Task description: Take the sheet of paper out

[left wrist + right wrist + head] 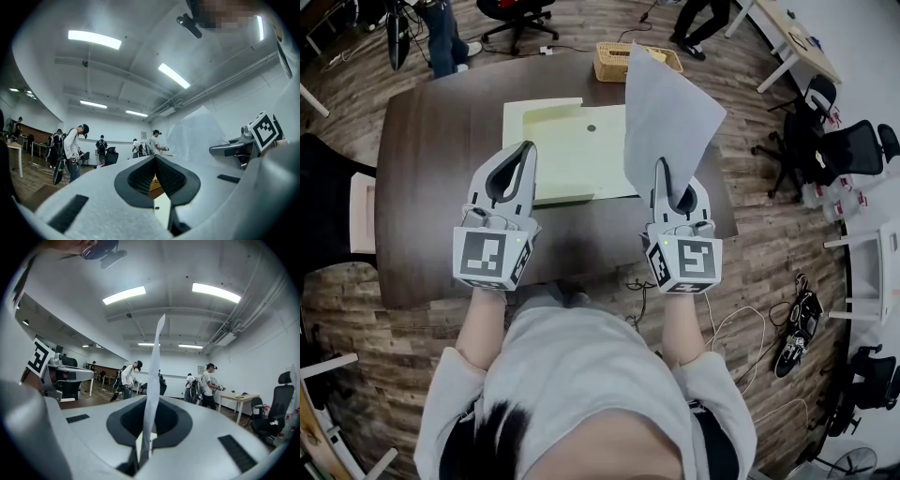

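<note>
Pinching the sheet of paper (670,103) upright in my right gripper (660,165); left gripper (529,146) closed, empty, by the yellow folder (577,159).

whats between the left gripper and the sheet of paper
In the head view, a pale yellow folder lies flat between the left gripper and the raised sheet of paper.

basket (614,61): far edge of table (422,169) | office chair (853,148): right | cables (794,339): floor
</note>
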Demonstrator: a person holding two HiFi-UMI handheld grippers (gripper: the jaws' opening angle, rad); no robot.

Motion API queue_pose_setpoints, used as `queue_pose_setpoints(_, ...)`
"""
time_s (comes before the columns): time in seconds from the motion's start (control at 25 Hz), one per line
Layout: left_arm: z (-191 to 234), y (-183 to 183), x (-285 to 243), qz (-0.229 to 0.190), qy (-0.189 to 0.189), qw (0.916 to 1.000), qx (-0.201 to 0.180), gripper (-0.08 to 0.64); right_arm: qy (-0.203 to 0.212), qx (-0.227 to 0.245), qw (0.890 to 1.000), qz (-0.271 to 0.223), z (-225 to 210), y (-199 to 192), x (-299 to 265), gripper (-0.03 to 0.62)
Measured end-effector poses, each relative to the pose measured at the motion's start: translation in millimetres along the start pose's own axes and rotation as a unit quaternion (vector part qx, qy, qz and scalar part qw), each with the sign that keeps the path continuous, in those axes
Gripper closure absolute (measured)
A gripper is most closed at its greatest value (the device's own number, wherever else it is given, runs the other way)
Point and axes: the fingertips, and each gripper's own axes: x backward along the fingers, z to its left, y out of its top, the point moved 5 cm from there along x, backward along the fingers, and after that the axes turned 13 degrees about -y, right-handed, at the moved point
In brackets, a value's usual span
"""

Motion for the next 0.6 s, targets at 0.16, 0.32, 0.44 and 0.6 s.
queue_pose_setpoints(0.16,-1.6,0.6,1.7,-0.001,0.002,1.0,0.0,0.551,-0.001,0.002,1.0,-0.009,-0.3,3.1,3.0,0.578)
queue_pose_setpoints(0.32,-1.6,0.1,3.6,0.001,0.004,1.0,0.001,0.551,-0.001,0.004,1.0,-0.015,1.3,5.4,4.8,0.577)
queue_pose_setpoints(0.44,-2.5,0.3,4.8,0.001,0.006,1.0,0.003,0.551,-0.001,0.005,1.0,-0.019,1.5,7.3,6.8,0.577)
queue_pose_setpoints(0.6,-2.6,0.1,6.4,0.001,0.006,1.0,0.003,0.551,-0.002,0.007,1.0,-0.024,3.1,8.9,8.5,0.577)
